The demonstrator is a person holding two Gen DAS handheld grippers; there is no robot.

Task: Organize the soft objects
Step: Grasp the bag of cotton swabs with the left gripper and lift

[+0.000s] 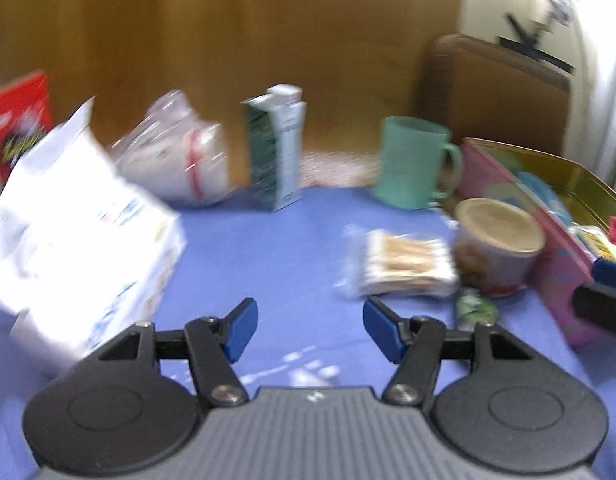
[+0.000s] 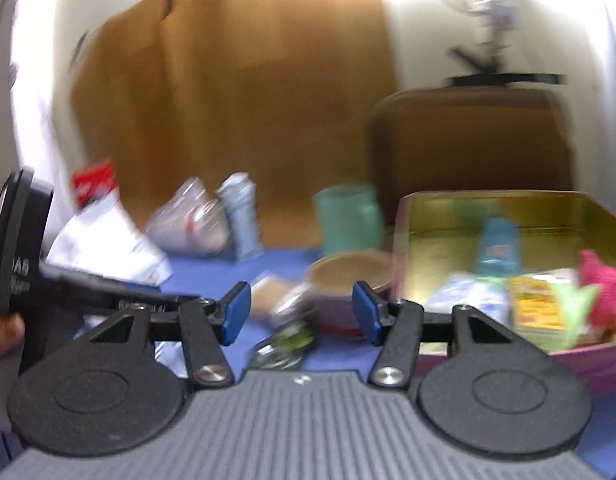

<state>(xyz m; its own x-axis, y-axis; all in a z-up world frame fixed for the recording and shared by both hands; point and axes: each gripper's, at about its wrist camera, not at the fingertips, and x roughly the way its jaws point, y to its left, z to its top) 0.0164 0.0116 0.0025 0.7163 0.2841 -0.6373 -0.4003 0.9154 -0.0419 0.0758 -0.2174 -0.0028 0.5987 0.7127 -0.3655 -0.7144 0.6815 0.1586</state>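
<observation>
Both grippers empty: left gripper [image 1: 310, 330] parted over bare desk [image 1: 267, 248], right gripper [image 2: 301, 312] parted near tin [image 2: 448, 208] at right of frame; next soft target looks like swab pack [image 1: 400, 266] center-right, so approach low and pinch mid-pack.

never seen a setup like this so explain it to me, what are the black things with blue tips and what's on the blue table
They are two hand-held grippers, one in each of a person's hands, each carrying a camera that looks along its blue-tipped fingers. One picture comes from the left gripper, the other from the right gripper. Both are open and hold nothing.

On the blue cloth lie a pack of cotton swabs, a teal mug, a small green-and-white carton, a clear plastic bag, a white paper bag, a round lidded tub and a small green wrapped item. The pink tin holds soft things, among them something fuzzy and pink. Both pictures are blurred.
</observation>
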